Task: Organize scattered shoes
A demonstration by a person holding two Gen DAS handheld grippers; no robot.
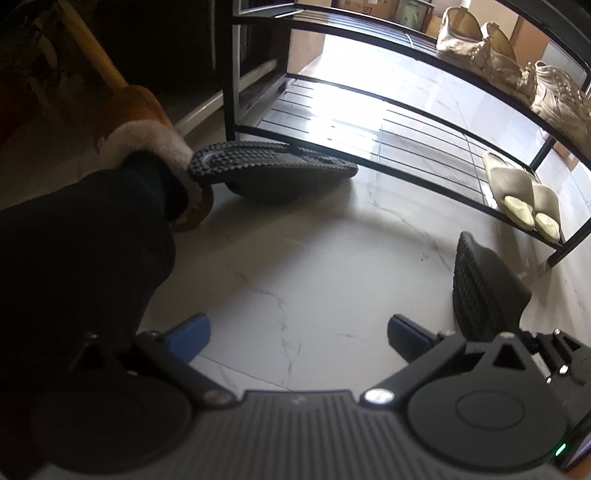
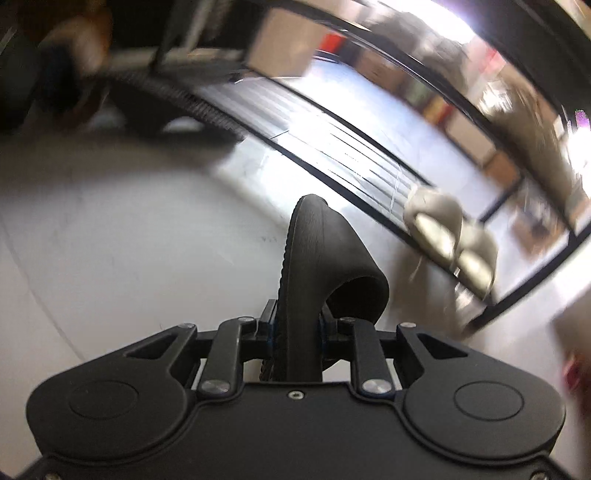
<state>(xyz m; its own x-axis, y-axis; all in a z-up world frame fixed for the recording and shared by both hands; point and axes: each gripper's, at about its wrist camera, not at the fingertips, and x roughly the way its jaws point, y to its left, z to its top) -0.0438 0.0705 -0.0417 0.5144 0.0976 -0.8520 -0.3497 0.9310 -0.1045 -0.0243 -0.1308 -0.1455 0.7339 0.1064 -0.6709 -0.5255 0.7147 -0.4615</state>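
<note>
My right gripper [image 2: 295, 332] is shut on a black slipper [image 2: 317, 258], held on edge above the pale floor; the same slipper [image 1: 484, 288] shows at the right of the left wrist view. A second black slipper [image 1: 273, 170] lies upside down, sole up, against the front rail of the black shoe rack [image 1: 406, 147]. My left gripper [image 1: 297, 338] hangs open over bare floor with nothing between its blue pads. A pair of cream slippers [image 1: 521, 195] sits on the rack's lowest shelf, also blurred in the right wrist view as cream slippers [image 2: 447, 236].
Beige shoes [image 1: 509, 62] stand on the rack's upper shelf. A person's dark-trousered leg [image 1: 81, 251] and brown fur-lined boot [image 1: 147, 136] stand at the left, touching the overturned slipper. Cardboard boxes [image 1: 369, 7] are behind the rack. Marbled floor [image 1: 295, 277] lies in front.
</note>
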